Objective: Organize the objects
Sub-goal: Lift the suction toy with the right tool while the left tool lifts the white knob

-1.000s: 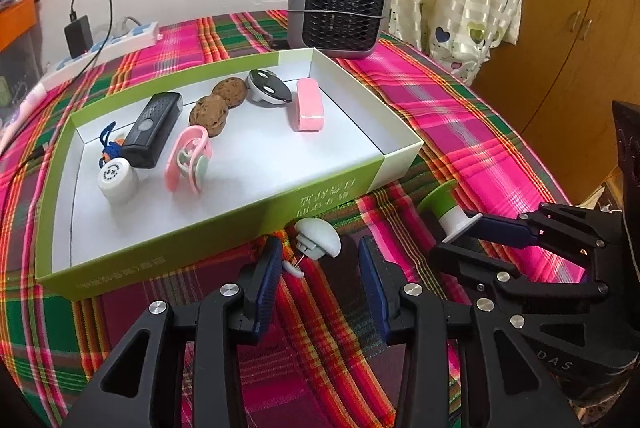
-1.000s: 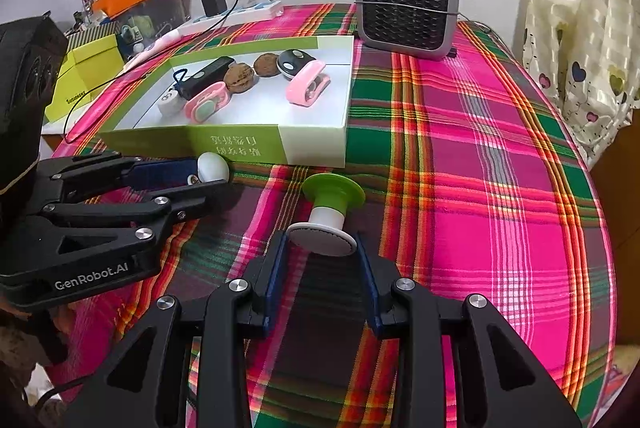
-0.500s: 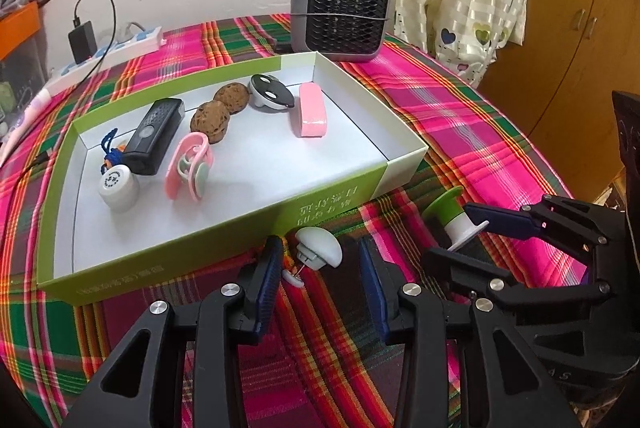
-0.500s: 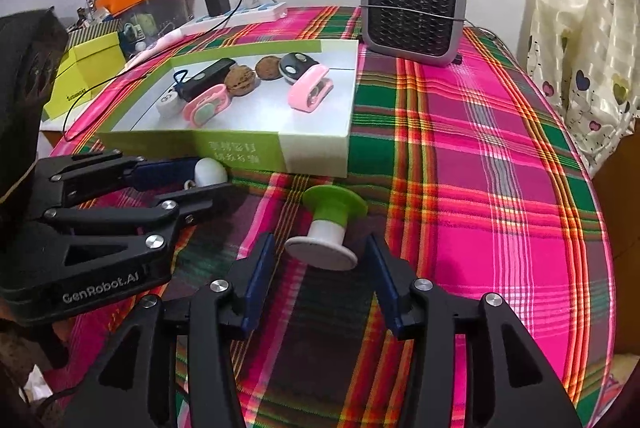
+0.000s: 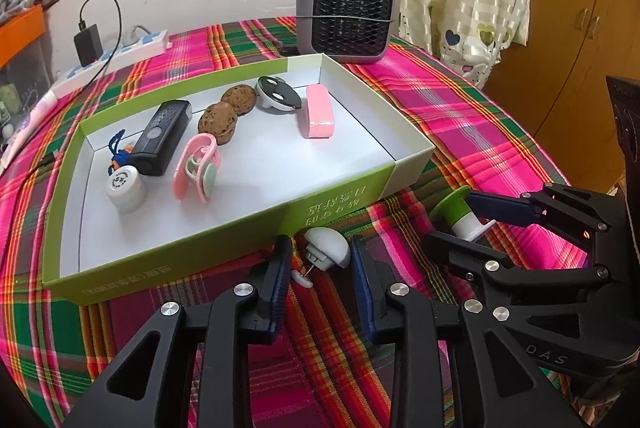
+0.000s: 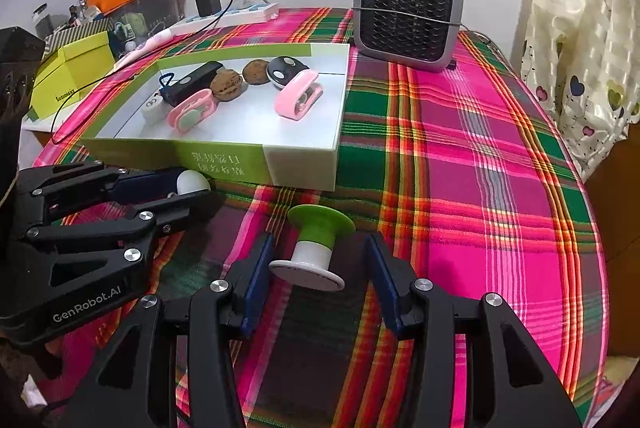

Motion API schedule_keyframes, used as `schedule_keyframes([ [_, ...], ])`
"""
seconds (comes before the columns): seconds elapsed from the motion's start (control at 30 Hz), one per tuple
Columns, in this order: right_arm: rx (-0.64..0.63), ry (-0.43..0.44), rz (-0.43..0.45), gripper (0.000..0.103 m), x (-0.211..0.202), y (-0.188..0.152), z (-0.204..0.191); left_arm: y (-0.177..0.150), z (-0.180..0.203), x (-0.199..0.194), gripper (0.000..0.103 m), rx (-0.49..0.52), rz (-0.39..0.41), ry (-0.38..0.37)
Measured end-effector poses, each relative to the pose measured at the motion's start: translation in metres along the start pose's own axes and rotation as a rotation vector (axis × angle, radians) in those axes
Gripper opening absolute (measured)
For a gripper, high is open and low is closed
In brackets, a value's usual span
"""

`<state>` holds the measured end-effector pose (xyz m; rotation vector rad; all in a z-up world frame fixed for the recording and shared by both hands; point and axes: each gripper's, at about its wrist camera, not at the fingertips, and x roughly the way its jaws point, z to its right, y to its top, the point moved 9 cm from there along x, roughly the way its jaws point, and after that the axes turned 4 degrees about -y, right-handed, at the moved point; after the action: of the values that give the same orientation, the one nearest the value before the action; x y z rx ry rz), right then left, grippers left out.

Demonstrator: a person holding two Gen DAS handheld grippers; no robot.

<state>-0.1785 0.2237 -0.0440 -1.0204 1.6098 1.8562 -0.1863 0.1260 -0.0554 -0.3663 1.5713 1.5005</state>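
Closing left gripper [image 5: 318,268]: jaws narrow and have just been closing; the pads look to be touching the white knob [image 5: 328,250] on both sides, though how firm the grip is cannot be told.
Right gripper [image 6: 318,276]: jaws wide and have just been opening; the spool [image 6: 316,248] lies between the pads, untouched.
Knob: on the cloth [image 6: 460,188], just outside the box [image 5: 340,204] near wall, at 12 o'clock from the left gripper; a domed cap with a thin pin and a small disc at its foot.
Knob handling: likely light, hard plastic. The dome is smooth and may squirt out, and the pin looks bendable. It is best taken across the dome's widest part, not by the disc.
Spool: tipped on its side on the cloth, green flange toward the box, white flange toward the gripper.
Spool handling: probably light and stiff, and free to roll. The narrow waist between the flanges is the safest hold, since the flanges would stop it slipping.
Edges: the box wall rises at 12 o'clock and must be cleared by lifting. The table drops away at 3 o'clock in the right view.
Open room: the box floor is bare along its near half, at 11 o'clock of the left gripper. The grippers sit near each other, so the lifts are best staggered. The heater [image 6: 408,12] stands well apart at 1 o'clock.
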Motion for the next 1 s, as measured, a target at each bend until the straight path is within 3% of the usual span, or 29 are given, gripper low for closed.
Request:
schedule_keyframes([
  [0.3,-0.004,-0.011,0.0,0.047,-0.0002,0.0002,0.0004,-0.0004,0.0004,0.0,0.027,-0.001,0.0,-0.001],
  [0.47,0.002,-0.023,0.001,0.04,-0.0007,0.0008,0.0029,-0.0006,0.0006,0.0001,0.027,-0.001,0.0,-0.001],
  [1.0,-0.005,-0.017,0.001,0.039,-0.0012,0.0004,0.0002,-0.0019,0.0008,-0.0011,0.027,-0.003,0.002,0.001],
])
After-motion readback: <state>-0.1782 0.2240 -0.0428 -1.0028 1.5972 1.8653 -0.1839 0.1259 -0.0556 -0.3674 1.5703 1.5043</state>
